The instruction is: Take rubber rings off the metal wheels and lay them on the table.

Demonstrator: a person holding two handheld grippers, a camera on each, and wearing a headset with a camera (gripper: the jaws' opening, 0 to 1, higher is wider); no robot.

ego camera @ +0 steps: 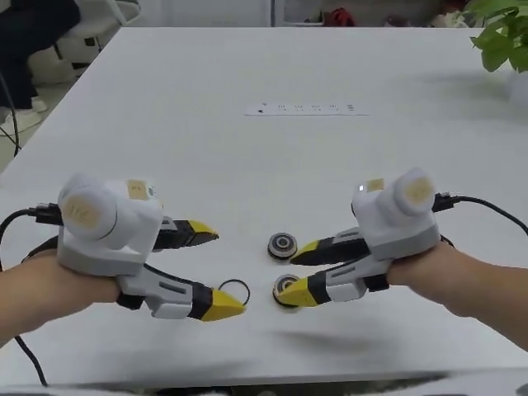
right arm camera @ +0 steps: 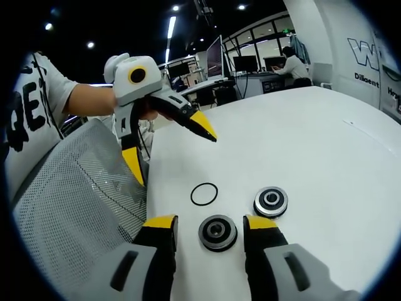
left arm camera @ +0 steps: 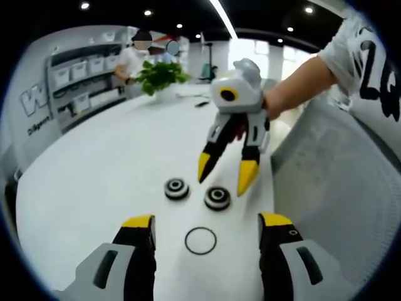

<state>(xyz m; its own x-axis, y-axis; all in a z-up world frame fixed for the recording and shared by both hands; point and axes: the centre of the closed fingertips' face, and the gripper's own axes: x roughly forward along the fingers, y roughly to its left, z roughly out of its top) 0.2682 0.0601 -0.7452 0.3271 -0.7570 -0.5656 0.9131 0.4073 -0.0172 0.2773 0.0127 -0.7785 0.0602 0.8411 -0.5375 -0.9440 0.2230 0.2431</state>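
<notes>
- White worktop (ego camera: 247,157) runs wide toward a leafy plant (ego camera: 503,33) at the far corner. One rubber ring (ego camera: 233,290) lies flat on it, beside a nearer wheel (ego camera: 285,285) and a farther wheel (ego camera: 282,244).
- Coming in low from the person's right, the right claw (right arm camera: 210,221) is spread. Its jaws sit on either side of the nearer wheel (right arm camera: 218,232) without pinching it.
- Opposite it, the left claw (left arm camera: 207,221) is spread and empty, with its jaws almost level with the surface. The rubber ring (left arm camera: 200,241) lies on the worktop between them.
- Likely slip: the nearer wheel sits loose on a smooth top, so an off-centre squeeze could send it skidding into the farther wheel (right arm camera: 270,202).
- Gripping metal instead of rubber would probably lift the whole wheel, unless the left claw steadies it.
- A careless sweep of the left claw could drag the freed ring toward the near edge.
- I cannot tell which wheel carries rubber.
</notes>
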